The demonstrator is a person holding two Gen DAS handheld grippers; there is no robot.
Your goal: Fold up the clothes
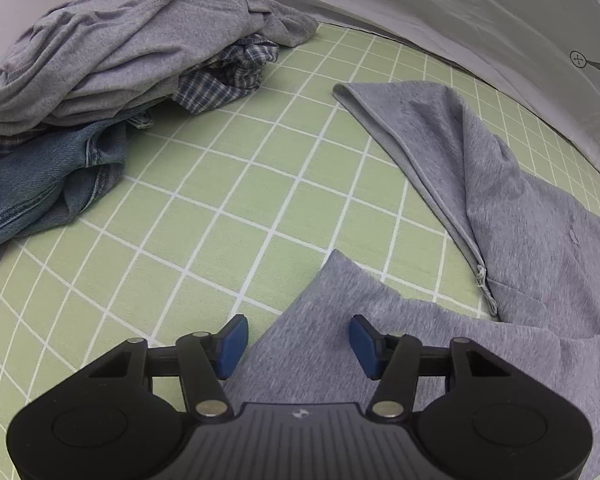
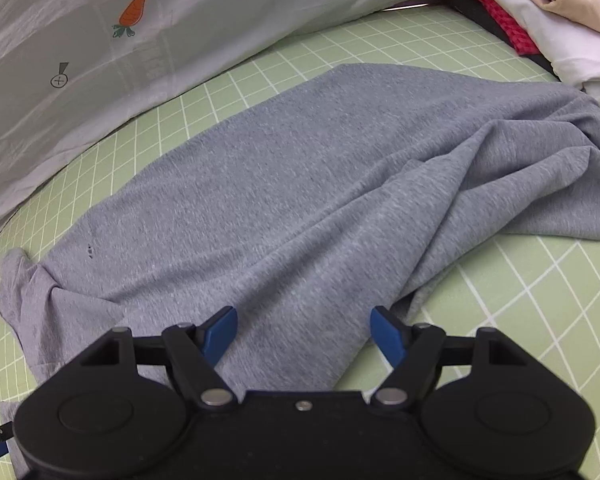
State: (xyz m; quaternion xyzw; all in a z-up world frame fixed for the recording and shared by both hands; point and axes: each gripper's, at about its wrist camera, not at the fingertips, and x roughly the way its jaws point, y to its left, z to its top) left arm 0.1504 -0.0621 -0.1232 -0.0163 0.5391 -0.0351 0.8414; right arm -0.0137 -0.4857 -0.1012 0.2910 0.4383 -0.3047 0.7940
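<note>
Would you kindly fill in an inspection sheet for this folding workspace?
Surface: green grid mat.
Job's things: grey garment spread out, wrinkled at its right end.
Clutter: heap of grey top, plaid shirt and jeans; folded stack.
Grippers: left hand-held gripper and right hand-held gripper open over grey fabric.
Cables: nothing seen.
Surroundings: white printed sheet behind the mat.

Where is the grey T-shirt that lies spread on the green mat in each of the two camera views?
Left wrist view: the grey T-shirt fills the right side and the bottom centre, passing under the open left gripper.
Right wrist view: the grey T-shirt covers the centre, reaching down under the open right gripper.
Shared landmark: the green grid mat beneath it.
</note>
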